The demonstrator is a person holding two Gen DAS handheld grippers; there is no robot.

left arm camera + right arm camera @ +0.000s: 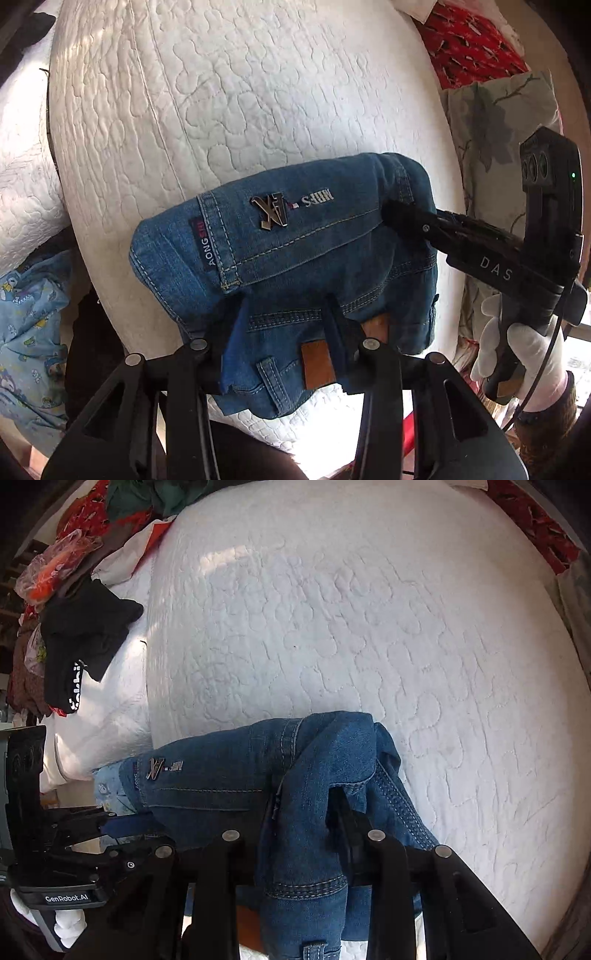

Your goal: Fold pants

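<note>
Left tool point(284, 350) pinches the waistband of folded jeans point(295, 251) on the white quilted bed point(258, 92); right tool point(301, 834) pinches their opposite denim edge.

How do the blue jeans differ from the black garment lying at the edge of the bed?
The blue jeans are denim, folded into a compact bundle with a metal emblem; the black garment is plain dark cloth with white lettering, lying loose. The left gripper and the right gripper both clamp the jeans; nothing holds the black garment. Both rest on the white quilted bed.
</note>
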